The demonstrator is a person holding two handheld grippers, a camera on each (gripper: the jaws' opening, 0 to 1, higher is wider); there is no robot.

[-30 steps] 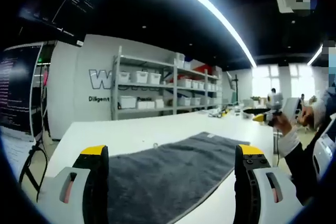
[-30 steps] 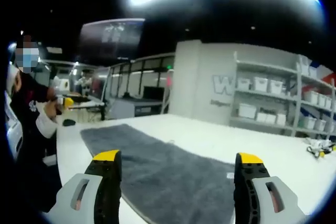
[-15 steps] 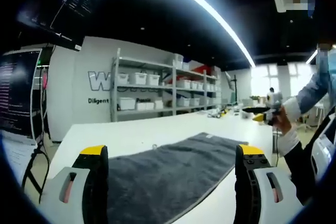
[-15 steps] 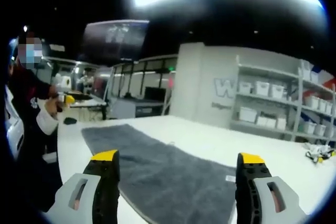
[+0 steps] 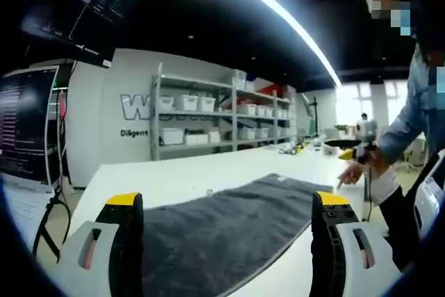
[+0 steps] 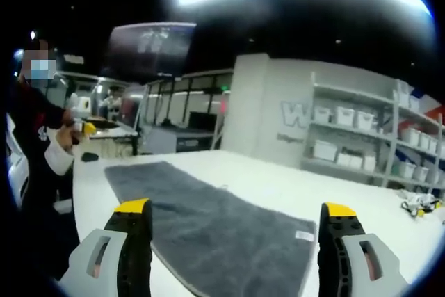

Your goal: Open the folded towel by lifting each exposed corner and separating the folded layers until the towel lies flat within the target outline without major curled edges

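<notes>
A dark grey towel (image 5: 222,231) lies spread as a long strip on the white table (image 5: 174,175). In the left gripper view my left gripper (image 5: 226,206) is open, held above the towel's near end with nothing between its yellow-tipped fingers (image 5: 125,203). In the right gripper view the same towel (image 6: 208,224) stretches away to the left, with a small white label (image 6: 303,236) near its right corner. My right gripper (image 6: 236,210) is open over the towel's near part, holding nothing.
A person (image 5: 410,123) stands at the table's far end beside the towel, seen again as a person (image 6: 38,144) in the right gripper view. Metal shelves (image 5: 208,119) with white bins line the back wall. A monitor (image 5: 24,130) stands at the table's left side.
Both cameras shifted slightly. The person at the far end has moved a hand and arm. The towel stays flat where it lay, and both grippers remain open.
</notes>
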